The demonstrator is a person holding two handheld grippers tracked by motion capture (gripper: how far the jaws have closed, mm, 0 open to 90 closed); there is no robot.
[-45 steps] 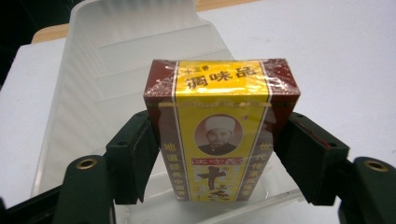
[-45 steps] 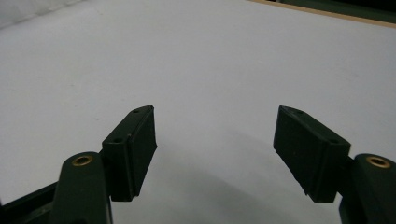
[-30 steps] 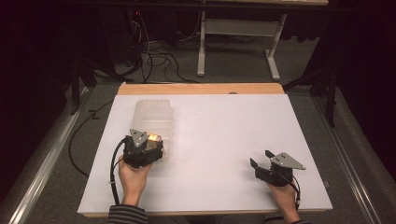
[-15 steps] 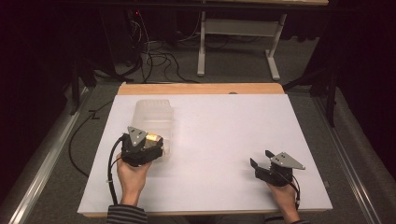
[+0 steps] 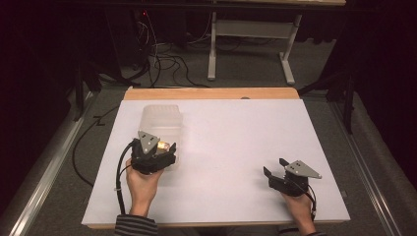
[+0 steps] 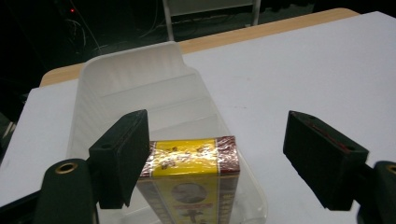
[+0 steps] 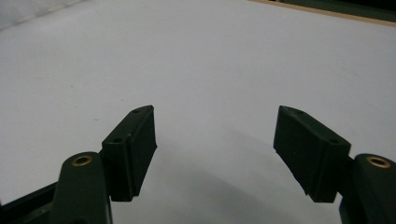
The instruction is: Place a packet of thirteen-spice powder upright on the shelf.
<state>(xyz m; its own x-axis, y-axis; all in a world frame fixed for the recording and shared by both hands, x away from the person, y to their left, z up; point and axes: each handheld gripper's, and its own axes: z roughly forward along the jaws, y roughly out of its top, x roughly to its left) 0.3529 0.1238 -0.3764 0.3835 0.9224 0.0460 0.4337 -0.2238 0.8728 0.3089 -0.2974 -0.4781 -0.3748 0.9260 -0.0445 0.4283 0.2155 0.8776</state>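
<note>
Yellow-and-brown box (image 6: 191, 184) — a small carton wrapped in glossy film, with a printed portrait on its face — stands in the near end of a translucent plastic bin (image 6: 140, 79), which lies at about ten o'clock on the white table (image 5: 236, 147). We hold our left gripper (image 6: 212, 158) over that near end with its jaws spread wide: one pad (image 6: 122, 156) sits just beside the carton's edge, perhaps touching it, while the other stands well apart over the bin's rim, so nothing is clamped. We judge the carton light and fairly stiff, though its film looks slick and its walls could dent under a hard squeeze; the best hold seems to be across its two narrow sides near the top, with the pads flat against the cardboard. The bin is thin, ribbed, milky plastic with rounded corners and a stepped floor — likely light enough to slide on the smooth table if we nudge it. Our right gripper (image 5: 281, 177) rests at about five o'clock, well apart from the bin, its jaws wide open over bare tabletop and holding nothing; its rubbery black pads (image 7: 135, 149) are blocky and flat-faced.
</note>
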